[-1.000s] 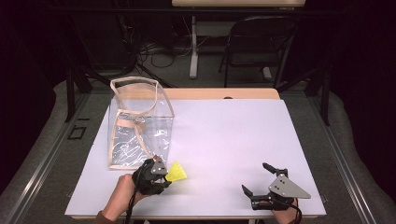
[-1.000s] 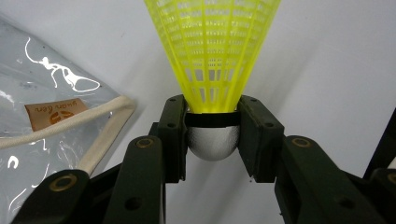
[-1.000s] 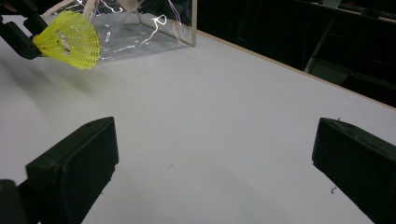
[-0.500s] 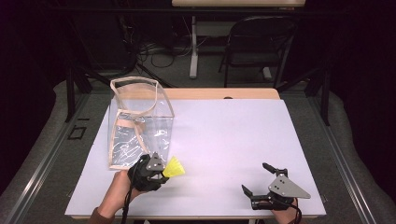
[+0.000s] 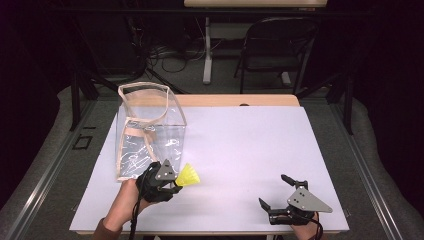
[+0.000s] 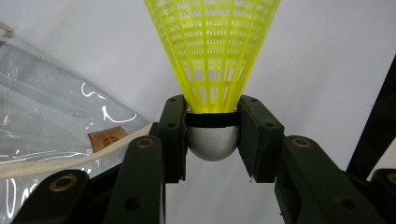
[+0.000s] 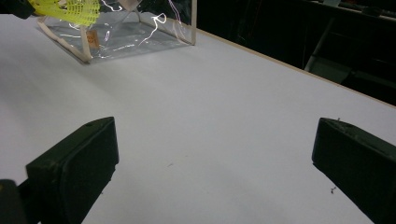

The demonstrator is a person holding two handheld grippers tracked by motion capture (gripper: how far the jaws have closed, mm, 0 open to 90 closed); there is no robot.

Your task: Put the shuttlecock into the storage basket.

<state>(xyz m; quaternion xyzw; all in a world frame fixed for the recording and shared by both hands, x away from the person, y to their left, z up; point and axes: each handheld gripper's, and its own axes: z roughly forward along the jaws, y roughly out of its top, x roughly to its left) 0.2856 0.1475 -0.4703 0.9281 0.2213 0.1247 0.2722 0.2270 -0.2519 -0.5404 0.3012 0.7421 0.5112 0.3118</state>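
A yellow shuttlecock (image 5: 189, 175) with a silver cork tip (image 6: 213, 141) is held off the table by my left gripper (image 5: 176, 181), whose jaws are shut on the tip just below the skirt (image 6: 212, 46). The skirt points away from the hand, to the right in the high view. A clear plastic bag (image 5: 148, 131) with beige trim stands upright and open-topped just left of and behind the shuttlecock; it also appears as the bag (image 7: 125, 29) in the right gripper view. My right gripper (image 5: 272, 192) rests near the table's front right edge, jaws wide apart with nothing between them.
The white table top (image 5: 250, 150) stretches between the two hands. A wooden strip (image 5: 235, 100) runs along the far edge. Beyond it stand a folding chair (image 5: 272, 50), a desk leg and cables on the floor.
My left gripper has lifted the shuttlecock a little and brought it closer to the bag's front. The right gripper has stayed where it was.
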